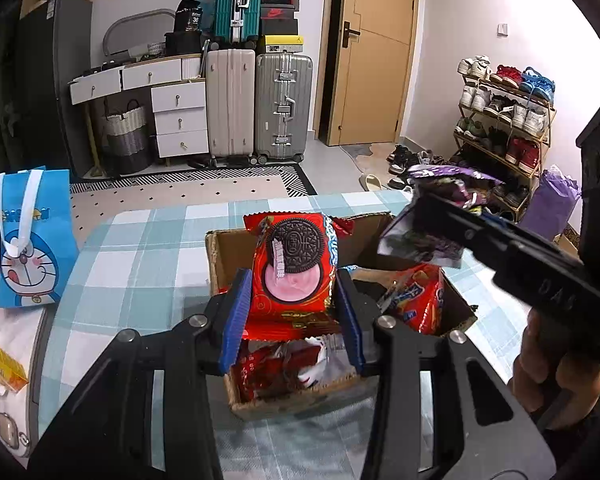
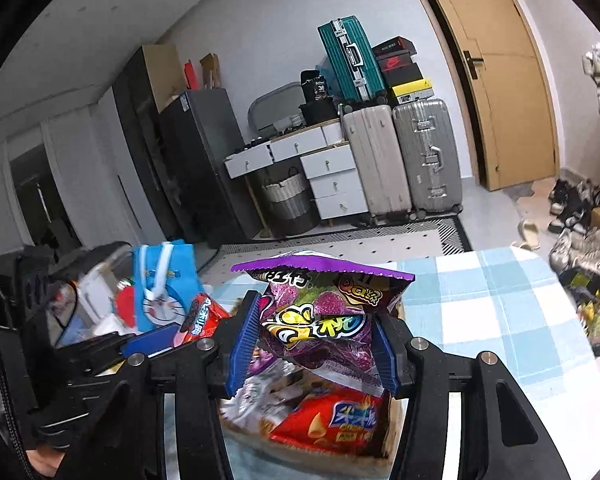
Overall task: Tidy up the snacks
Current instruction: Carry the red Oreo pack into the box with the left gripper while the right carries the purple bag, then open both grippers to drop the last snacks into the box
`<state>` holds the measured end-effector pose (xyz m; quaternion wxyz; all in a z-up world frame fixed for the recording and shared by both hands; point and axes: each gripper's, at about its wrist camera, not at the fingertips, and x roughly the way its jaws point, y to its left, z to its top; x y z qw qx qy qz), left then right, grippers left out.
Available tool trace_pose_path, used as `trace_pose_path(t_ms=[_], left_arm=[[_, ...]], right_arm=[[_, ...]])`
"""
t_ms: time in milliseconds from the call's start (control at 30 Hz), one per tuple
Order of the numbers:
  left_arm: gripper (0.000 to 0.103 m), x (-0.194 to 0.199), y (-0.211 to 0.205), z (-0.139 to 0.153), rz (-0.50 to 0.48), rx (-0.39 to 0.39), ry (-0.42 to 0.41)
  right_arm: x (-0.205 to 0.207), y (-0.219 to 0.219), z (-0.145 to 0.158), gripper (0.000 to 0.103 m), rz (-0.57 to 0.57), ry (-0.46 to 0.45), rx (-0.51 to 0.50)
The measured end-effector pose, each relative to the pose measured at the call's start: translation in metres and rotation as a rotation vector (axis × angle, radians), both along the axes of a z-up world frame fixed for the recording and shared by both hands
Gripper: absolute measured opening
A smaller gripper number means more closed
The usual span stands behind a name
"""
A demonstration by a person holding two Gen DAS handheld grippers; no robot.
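Holding a packet each above the cardboard box (image 1: 216, 256), the left gripper (image 1: 292, 320) clamps a red cookie pack (image 1: 296, 268) and the right gripper (image 2: 314, 340) pinches a purple candy bag (image 2: 320, 312). Several snacks already lie in the box below them; both held packets remain unplaced. Box depth stays hidden behind the jaws.

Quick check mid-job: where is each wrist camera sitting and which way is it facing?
Left wrist: on the left gripper, facing the door; it grips a red Oreo packet over the brown cardboard box; right hand shows.
Right wrist: on the right gripper, facing the suitcases, gripping a purple snack bag.
Shared: box, checked cloth, each other's gripper.
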<state>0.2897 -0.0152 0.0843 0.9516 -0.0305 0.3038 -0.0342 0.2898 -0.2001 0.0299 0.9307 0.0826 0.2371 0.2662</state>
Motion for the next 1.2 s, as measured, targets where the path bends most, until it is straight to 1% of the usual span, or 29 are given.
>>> trace_pose_path(t_ms=[233,467,633,700,767,800,833,900,933,1000,1067,1133,1200], left_arm=[[0.038,0.022,-0.001,-0.016,0.006,0.023,0.016],[0.038,0.040,0.002,-0.040,0.005,0.019,0.056],[0.038,0.048,0.005,-0.048,0.002,0.003,0.074],[0.039,0.048,0.006,-0.048,0.002,0.001,0.063],[0.047,0.047,0.007,-0.046,-0.005,-0.003,0.055],[0.058,0.045,0.007,-0.044,-0.002,-0.001,0.052],[0.063,0.042,0.007,-0.041,0.002,0.000,0.042],[0.081,0.034,0.008,-0.037,0.005,-0.002,0.021],[0.082,0.030,0.008,-0.036,-0.002,-0.006,0.012],[0.083,0.020,0.007,-0.032,-0.008,0.010,0.004],[0.087,0.008,0.007,-0.030,-0.005,0.026,-0.017],[0.096,-0.005,0.008,-0.028,-0.001,0.024,-0.036],[0.102,-0.019,0.012,-0.025,0.008,0.013,-0.056]], right_arm=[[0.024,0.015,-0.018,0.052,-0.004,0.040,-0.006],[0.038,0.025,-0.032,0.052,0.003,0.061,-0.030],[0.038,0.024,-0.034,0.052,0.015,0.065,-0.043],[0.036,0.022,-0.033,0.052,0.016,0.060,-0.056],[0.029,0.019,-0.030,0.057,0.005,0.045,-0.069],[0.025,0.017,-0.029,0.066,0.005,0.043,-0.068],[0.022,0.013,-0.028,0.074,0.006,0.042,-0.062],[0.017,0.007,-0.027,0.079,0.006,0.042,-0.059],[0.013,0.004,-0.027,0.081,0.001,0.038,-0.065],[0.006,0.000,-0.027,0.083,0.009,0.035,-0.080],[0.000,-0.008,-0.028,0.090,0.018,0.039,-0.068],[-0.009,-0.014,-0.029,0.099,0.020,0.033,-0.066],[-0.019,-0.020,-0.030,0.102,0.027,0.022,-0.061]])
